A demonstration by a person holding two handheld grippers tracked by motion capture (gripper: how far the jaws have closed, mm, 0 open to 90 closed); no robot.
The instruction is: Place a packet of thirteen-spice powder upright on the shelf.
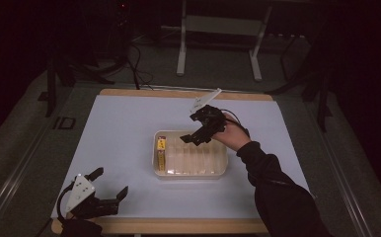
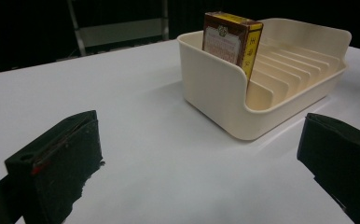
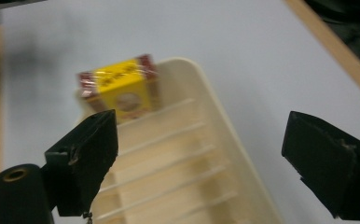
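White sheet (image 1: pixel 129 128) covers most of the table, with a wooden edge (image 1: pixel 178 225) showing along the near and far sides and dark floor all around. I see 1 cream tray (image 1: pixel 223 170) near the middle, ribbed into slots, and 1 yellow-and-brown box (image 1: pixel 161 153) standing on edge in its leftmost slot against the end wall. My right gripper (image 1: pixel 197 137) hangs over the tray's far rim, jaws wide with nothing between them. My left gripper (image 1: pixel 110 183) sits at the near left corner, just inside the sheet's edge, jaws spread wide and holding nothing, with open sheet between it and the tray.
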